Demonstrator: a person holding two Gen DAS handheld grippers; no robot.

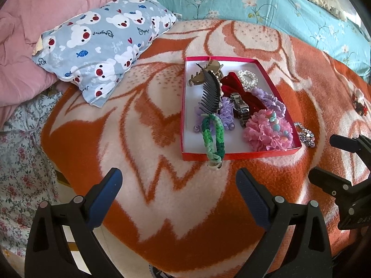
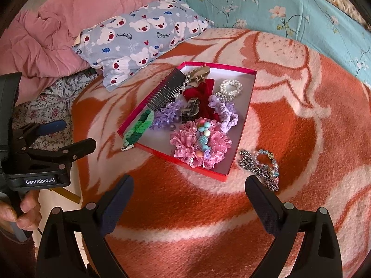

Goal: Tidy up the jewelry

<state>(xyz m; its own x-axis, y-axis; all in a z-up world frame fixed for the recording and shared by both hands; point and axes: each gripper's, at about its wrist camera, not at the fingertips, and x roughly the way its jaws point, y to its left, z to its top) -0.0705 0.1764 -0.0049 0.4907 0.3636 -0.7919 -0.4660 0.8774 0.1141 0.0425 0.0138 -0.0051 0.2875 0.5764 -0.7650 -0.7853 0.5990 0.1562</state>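
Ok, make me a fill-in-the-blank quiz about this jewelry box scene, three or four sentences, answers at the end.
1. The red box sits on an orange and white ____.
2. The green braided bracelet hangs over the box's ____.
3. The chain and beaded bracelets lie ____ the box, on the blanket.
4. Both the left gripper and right gripper hold ____, their fingers apart.

Missing words: blanket; edge; outside; nothing

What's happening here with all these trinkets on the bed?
A person is sorting jewelry into a red tray on the blanket. Both the left gripper and right gripper hover open and empty. A chain bracelet pile lies outside the tray, and a green braided bracelet hangs over its edge.
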